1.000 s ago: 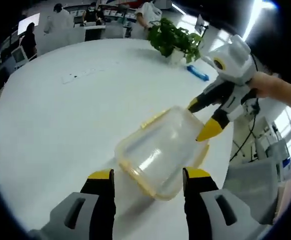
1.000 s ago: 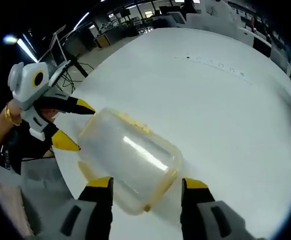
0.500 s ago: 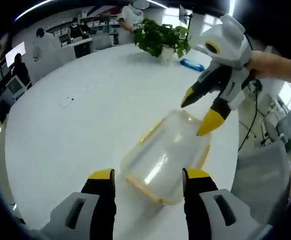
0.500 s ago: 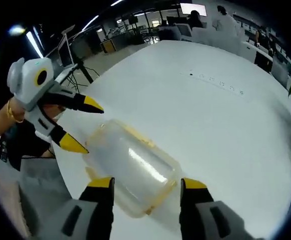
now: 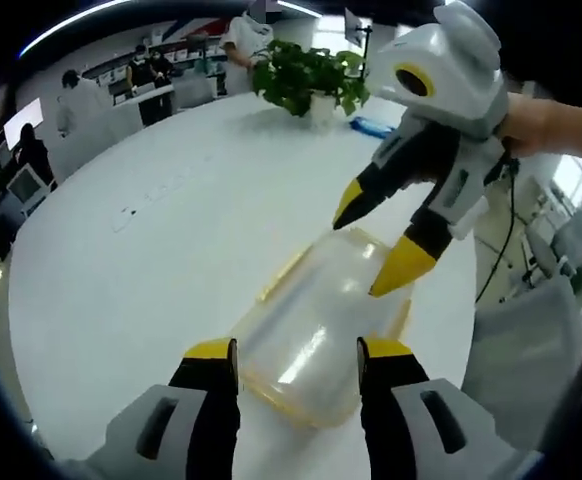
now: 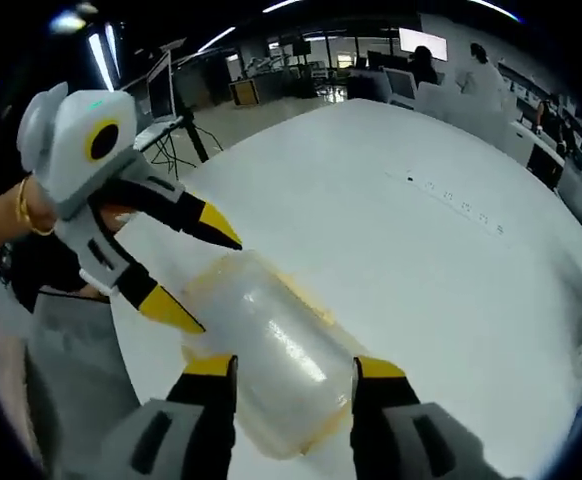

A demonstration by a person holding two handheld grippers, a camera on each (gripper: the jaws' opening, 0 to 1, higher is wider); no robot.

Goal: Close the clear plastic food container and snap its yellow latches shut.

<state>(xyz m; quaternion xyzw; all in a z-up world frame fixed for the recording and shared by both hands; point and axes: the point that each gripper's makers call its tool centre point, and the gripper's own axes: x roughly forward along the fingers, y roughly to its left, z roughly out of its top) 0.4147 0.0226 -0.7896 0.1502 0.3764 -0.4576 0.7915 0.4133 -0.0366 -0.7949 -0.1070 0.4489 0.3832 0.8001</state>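
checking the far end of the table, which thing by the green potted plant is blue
The small flat blue object lying on the round white table, just right of the green leafy potted plant in the left gripper view.

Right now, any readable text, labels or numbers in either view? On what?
None readable.
Table: a row of small dark marks, too small to tell if they are text.
Container: no label visible.
Monitor: bright, nothing legible.
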